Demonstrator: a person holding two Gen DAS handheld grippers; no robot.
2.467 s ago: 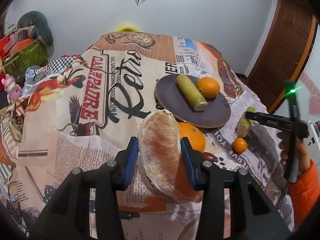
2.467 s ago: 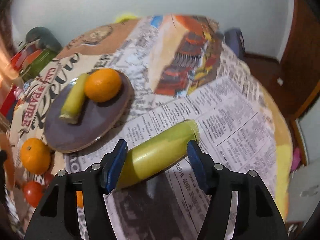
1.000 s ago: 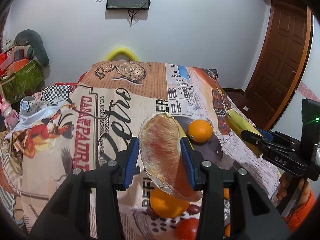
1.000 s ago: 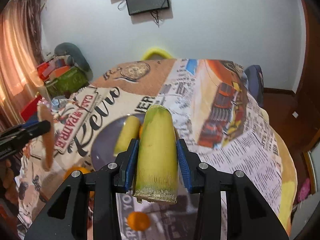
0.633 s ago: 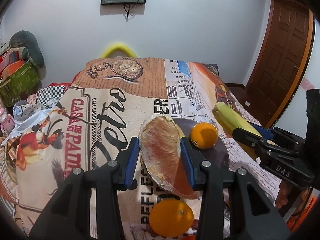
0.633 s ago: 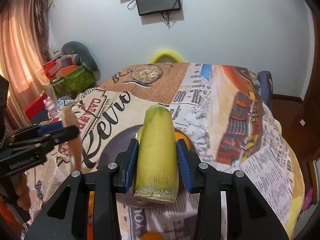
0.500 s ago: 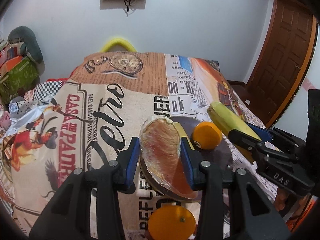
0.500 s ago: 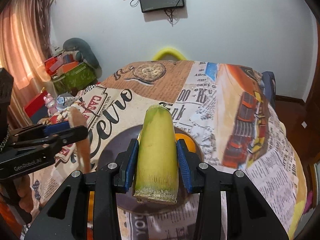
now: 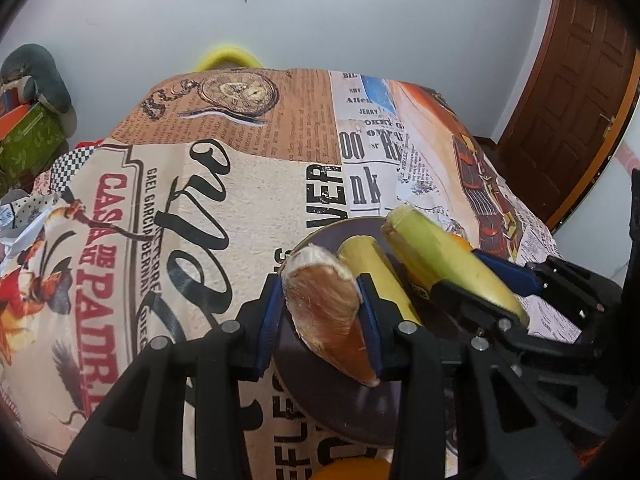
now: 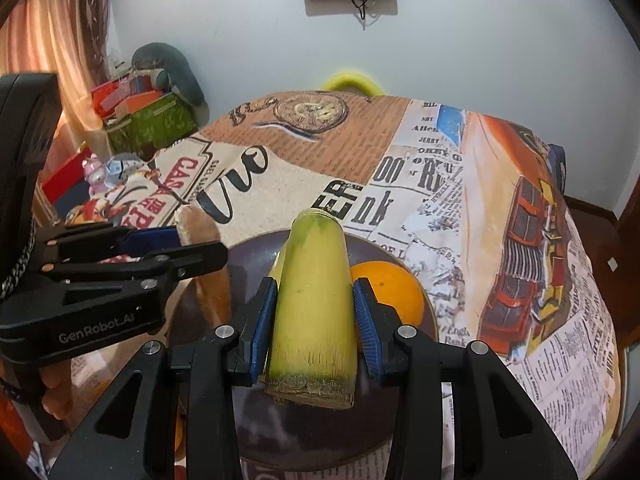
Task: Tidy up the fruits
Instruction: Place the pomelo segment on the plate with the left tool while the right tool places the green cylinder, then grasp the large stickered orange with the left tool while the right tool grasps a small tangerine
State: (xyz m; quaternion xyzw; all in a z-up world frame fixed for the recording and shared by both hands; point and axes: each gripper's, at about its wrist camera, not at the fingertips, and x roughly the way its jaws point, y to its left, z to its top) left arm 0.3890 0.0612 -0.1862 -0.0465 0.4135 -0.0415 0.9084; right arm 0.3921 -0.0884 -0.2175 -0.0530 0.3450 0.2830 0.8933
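Observation:
My left gripper (image 9: 320, 324) is shut on a pink-orange pomelo wedge (image 9: 326, 312) held just above the left part of the dark round plate (image 9: 344, 412). My right gripper (image 10: 316, 328) is shut on a yellow-green cane piece (image 10: 314, 312) held over the same plate (image 10: 320, 444). A second cane piece (image 9: 370, 264) and an orange (image 10: 394, 300) lie on the plate. In the left wrist view the right gripper (image 9: 476, 284) holds its cane piece (image 9: 440, 264) right beside mine. In the right wrist view the left gripper (image 10: 192, 240) and wedge (image 10: 200, 228) are at the left.
The table is covered by a printed newspaper-pattern cloth (image 9: 224, 184). Another orange (image 9: 352, 470) lies near the plate's front edge. Boxes and toys (image 10: 140, 116) stand beyond the table's left side. A brown door (image 9: 580, 80) is at the right.
Both grippers have moved in over the plate and lower, closer together. The cane piece now hides most of the orange in the left wrist view.

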